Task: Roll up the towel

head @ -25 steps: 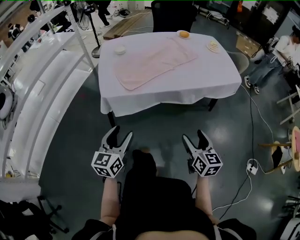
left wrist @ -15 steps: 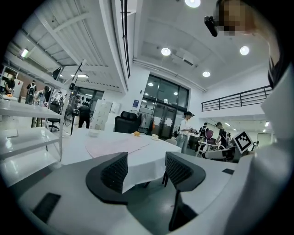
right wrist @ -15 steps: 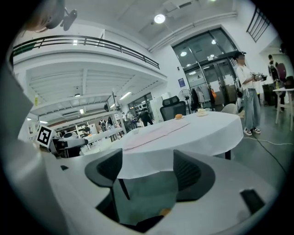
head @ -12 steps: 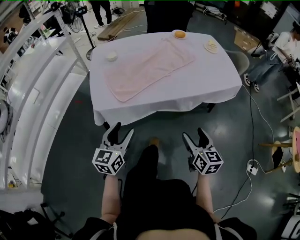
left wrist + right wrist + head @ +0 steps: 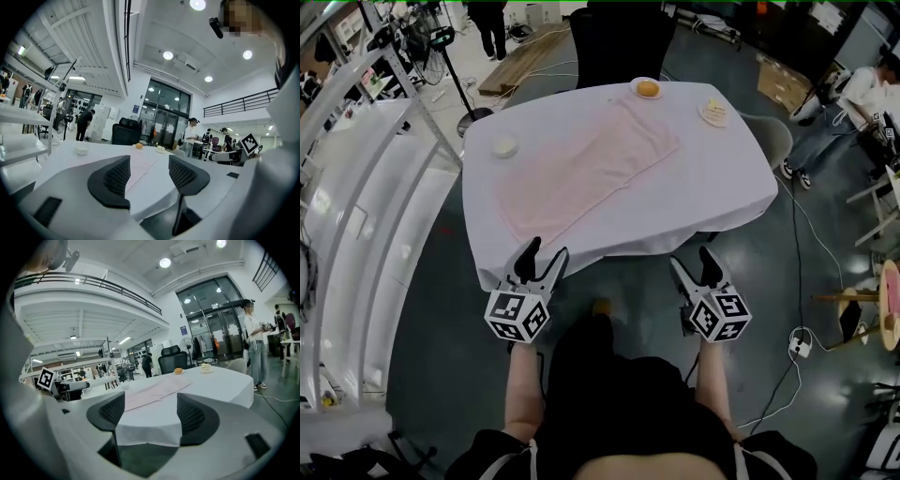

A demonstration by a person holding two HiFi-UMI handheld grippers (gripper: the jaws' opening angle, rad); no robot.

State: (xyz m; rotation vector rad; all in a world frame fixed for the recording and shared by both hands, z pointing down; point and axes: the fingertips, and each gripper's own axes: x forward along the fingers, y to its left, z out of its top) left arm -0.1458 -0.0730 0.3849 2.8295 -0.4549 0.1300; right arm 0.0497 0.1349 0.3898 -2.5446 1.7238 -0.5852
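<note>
A pale pink towel (image 5: 581,169) lies spread flat and slantwise on the table with a white cloth (image 5: 712,178); it also shows in the left gripper view (image 5: 143,169) and the right gripper view (image 5: 154,393). My left gripper (image 5: 540,259) hangs open just before the table's near edge, at its left. My right gripper (image 5: 696,265) stands open, short of the near edge at the right. Nothing sits between either pair of jaws. Both are well apart from the towel.
On the table stand a small white bowl (image 5: 505,146) at the left, a plate with an orange bun (image 5: 647,88) at the far edge and a plate of pale food (image 5: 713,112) at the far right. A black chair (image 5: 619,42) stands behind; white shelving (image 5: 366,216) runs along the left.
The table has come nearer over the second; both grippers, still open, now reach almost to its near edge.
</note>
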